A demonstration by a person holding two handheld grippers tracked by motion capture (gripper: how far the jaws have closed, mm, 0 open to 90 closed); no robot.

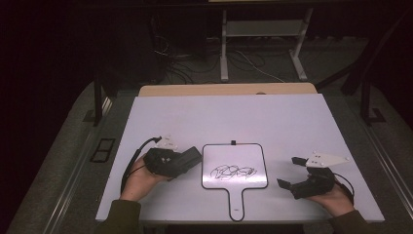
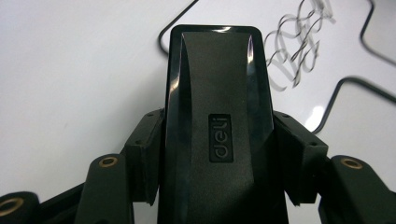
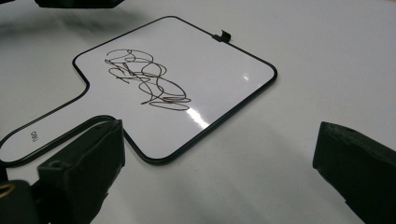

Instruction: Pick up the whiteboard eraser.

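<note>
Toward the left edge of the white table point(image 1: 292, 122), the left claw point(image 1: 192, 157) is clamped on a black eraser point(image 2: 219, 126), its pads pressing the two long sides of the block. The eraser looks like a light, rigid plastic shell with smooth, slightly glossy flanks, so it could slip if squeezed loosely; gripping it across the narrow waist, as here, seems the soundest hold. Its front end points at the left border of the small whiteboard point(image 1: 234, 165).

That whiteboard lies flat near the table's near edge, midway between the two side edges, handle toward the person, with a black scribble point(image 3: 147, 81) across its middle. It is probably thin, stiff and light, apt to slide on the smooth table under a wiping stroke, so it would need steadying at the handle or frame.

Near the right edge, the right claw point(image 1: 290, 171) stands wide apart and empty, just off the whiteboard's right side.
</note>
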